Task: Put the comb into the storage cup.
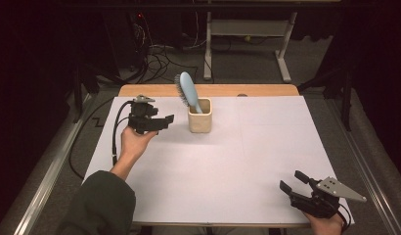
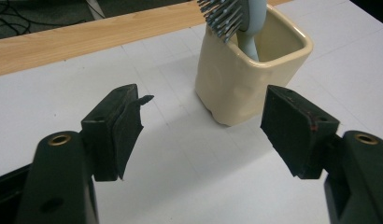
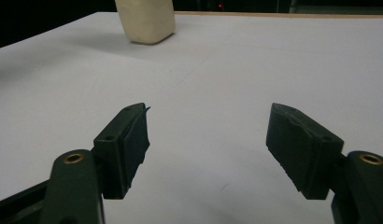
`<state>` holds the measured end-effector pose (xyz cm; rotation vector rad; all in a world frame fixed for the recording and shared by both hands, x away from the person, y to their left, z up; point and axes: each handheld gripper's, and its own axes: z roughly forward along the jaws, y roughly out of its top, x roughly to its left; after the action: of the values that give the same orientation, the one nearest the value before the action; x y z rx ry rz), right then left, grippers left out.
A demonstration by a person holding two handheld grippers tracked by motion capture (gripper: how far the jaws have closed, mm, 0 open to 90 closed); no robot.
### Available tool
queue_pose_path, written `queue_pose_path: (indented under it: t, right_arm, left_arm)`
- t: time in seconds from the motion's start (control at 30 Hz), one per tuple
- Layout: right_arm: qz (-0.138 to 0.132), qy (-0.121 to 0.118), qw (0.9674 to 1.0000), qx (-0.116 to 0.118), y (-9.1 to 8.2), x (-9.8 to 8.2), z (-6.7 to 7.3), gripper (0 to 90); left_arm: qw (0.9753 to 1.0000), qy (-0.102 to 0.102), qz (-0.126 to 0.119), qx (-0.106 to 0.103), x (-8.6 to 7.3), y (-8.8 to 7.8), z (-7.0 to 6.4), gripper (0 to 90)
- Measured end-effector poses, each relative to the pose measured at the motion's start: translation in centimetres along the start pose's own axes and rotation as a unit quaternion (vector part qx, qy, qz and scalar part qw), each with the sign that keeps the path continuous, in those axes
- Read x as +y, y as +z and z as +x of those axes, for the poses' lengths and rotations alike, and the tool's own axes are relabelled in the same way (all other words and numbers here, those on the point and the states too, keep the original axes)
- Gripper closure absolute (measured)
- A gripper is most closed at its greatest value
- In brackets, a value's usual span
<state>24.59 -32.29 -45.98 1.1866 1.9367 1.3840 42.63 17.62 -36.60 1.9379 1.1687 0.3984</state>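
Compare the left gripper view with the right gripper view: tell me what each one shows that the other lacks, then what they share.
Left gripper view alone: the light blue hairbrush standing in the cream cup, bristles above the rim, the cup's open inside, and the left claw, jaws apart with nothing between them, close to the cup.

Right gripper view alone: the right claw, jaws likewise apart and empty, over a broad bare stretch of the white table sheet, with the cup far off.

Both: the cup, the white sheet, and the wooden table edge behind.

Pale blue hairbrush (image 1: pixel 188 90), cream cup (image 1: pixel 199 121), white table (image 1: pixel 267 147), black tools.
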Motion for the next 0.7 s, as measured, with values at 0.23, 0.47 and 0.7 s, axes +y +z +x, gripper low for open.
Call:
queue_pose_path:
  t: [0.23,0.47,0.7]
  right_arm:
    - [0.000,0.000,1.0000,0.000,0.0,0.0,0.0,30.1]
    - [0.000,0.000,1.0000,-0.001,0.0,0.0,0.0,30.1]
    - [0.000,0.001,1.0000,-0.001,0.0,0.0,0.0,30.1]
  left_arm:
    - [1.0000,-0.002,-0.004,0.000,-0.5,-0.4,0.2,29.4]
    - [1.0000,-0.003,-0.004,0.002,-1.0,-0.9,0.4,29.3]
    - [1.0000,-0.006,-0.007,0.003,-1.4,-1.3,0.4,29.5]
